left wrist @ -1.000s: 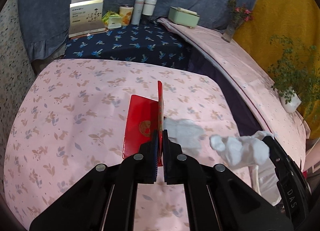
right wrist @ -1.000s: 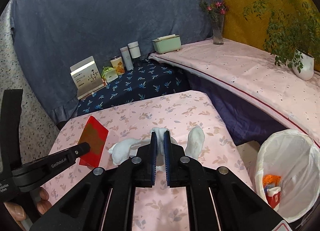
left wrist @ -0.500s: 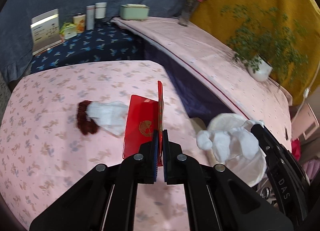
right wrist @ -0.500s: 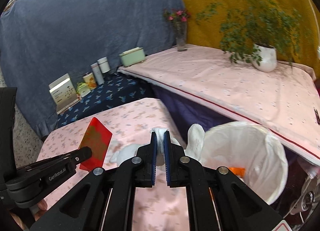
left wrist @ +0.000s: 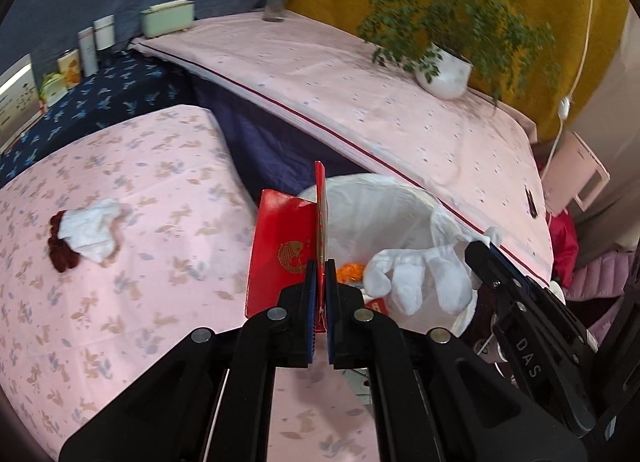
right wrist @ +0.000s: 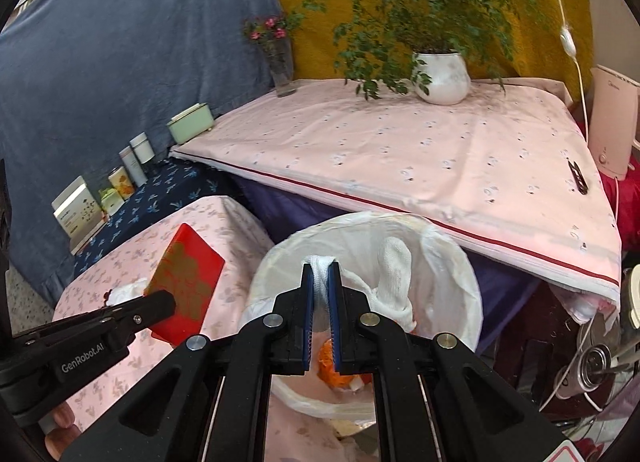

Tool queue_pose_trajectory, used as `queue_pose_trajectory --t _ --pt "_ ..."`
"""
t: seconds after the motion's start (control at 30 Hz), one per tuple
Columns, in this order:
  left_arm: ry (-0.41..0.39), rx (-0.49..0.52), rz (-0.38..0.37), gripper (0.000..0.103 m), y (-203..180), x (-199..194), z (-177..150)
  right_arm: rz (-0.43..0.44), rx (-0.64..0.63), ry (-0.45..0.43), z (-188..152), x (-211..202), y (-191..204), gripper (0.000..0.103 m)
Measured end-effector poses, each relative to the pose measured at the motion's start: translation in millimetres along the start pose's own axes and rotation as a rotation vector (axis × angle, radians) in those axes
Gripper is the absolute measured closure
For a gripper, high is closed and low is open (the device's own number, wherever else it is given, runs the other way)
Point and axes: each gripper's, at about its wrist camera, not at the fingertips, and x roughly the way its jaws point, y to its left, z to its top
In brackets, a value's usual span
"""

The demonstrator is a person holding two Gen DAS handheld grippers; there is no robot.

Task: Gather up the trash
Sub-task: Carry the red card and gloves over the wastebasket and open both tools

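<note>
My left gripper (left wrist: 319, 266) is shut on a red envelope (left wrist: 280, 246) with a gold fish print, held upright at the table edge beside the bin; it also shows in the right wrist view (right wrist: 184, 282). My right gripper (right wrist: 320, 268) is shut on a white glove (right wrist: 394, 282), held over the white-lined trash bin (right wrist: 460, 262); the glove (left wrist: 416, 274) and bin (left wrist: 400, 198) also show in the left wrist view. Orange trash (right wrist: 332, 366) lies inside the bin. A white tissue on a dark red item (left wrist: 86, 230) lies on the pink table.
The pink floral table (left wrist: 120, 302) is on the left, a dark blue table (left wrist: 100, 102) with boxes and tins behind it. A higher pink-covered table (right wrist: 400, 150) holds a potted plant (right wrist: 440, 74), a vase (right wrist: 280, 62) and a green box (right wrist: 190, 124).
Both grippers have swung right, from over the pink table to the bin. The glove now hangs over the bin's opening, and the envelope is at the bin's left edge.
</note>
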Motion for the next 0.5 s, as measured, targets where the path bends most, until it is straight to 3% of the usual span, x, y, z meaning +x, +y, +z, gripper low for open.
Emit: queue_pose_trajectory --t 0.27,0.5 --pt "0.039 0.054 -0.044 0.099 -35.4 26.3 5.1 -0.017 0.039 0.012 0.5 10.6 -30.2 0.096" --pt "0.066 0.06 -0.057 0.097 -41.5 43.2 8.3 -0.021 0.053 0.022 0.6 19.8 -38.8 0.096"
